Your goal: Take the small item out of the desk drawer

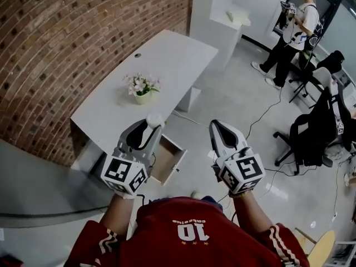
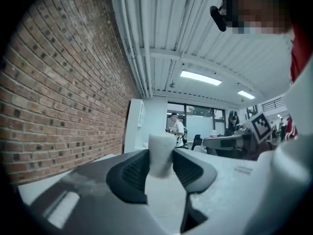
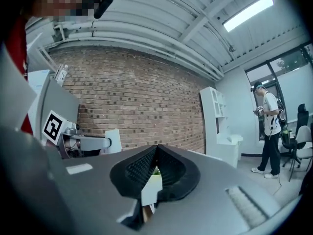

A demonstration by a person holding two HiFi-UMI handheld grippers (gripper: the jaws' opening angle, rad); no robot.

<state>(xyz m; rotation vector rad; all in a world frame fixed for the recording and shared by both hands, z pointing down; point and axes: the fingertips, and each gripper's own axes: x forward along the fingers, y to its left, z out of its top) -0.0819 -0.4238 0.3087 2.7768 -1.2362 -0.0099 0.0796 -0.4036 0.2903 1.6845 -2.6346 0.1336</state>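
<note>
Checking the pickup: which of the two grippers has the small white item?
The left gripper: its fingers clamp the small white item; the right gripper is shut, empty.

Flower pot (image 1: 142, 95) near brick wall (image 1: 67, 43); standing person (image 1: 293, 32) beyond black office chair (image 1: 321, 124).

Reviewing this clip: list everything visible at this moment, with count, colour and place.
desk: one, white, along the brick wall
brick wall: one, red-brown, left
drawer: one, open, tan inside, under the desk's near end
flower pot: one, pale pot with pinkish flowers, on the desk
small item: one, white, clamped in the left gripper
cabinet: one, white, beyond the desk
office chairs: at least two, black, right
bystander: one, white top, far right
left gripper: grey, jaws closed on the small item
right gripper: grey, jaws together, empty
</note>
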